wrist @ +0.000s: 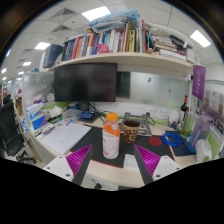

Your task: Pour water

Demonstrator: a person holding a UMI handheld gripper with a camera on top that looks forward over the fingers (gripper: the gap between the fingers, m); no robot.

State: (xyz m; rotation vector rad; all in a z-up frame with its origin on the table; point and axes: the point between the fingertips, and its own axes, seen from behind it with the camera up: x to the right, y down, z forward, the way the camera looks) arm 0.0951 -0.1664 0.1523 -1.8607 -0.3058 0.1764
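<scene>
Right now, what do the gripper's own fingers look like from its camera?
The gripper shows two pale, whitish fingers, each bearing a magenta triangular pad with a ribbed surface: one pad on the left finger, one on the right. No cables, markings, or the person's hand or sleeve are in view.

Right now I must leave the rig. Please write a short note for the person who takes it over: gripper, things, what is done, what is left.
Gripper: open, holding nothing. The bottle with the orange cap stands upright on the desk, just ahead of the fingers and between their lines, not touched.
Just beyond the bottle, a little to one side, stands a dark cup-like thing; I cannot tell what it is or what it holds.
Done: nothing visible yet; the cap looks still on.
Left: probably close in, grasp the bottle, pour.
</scene>
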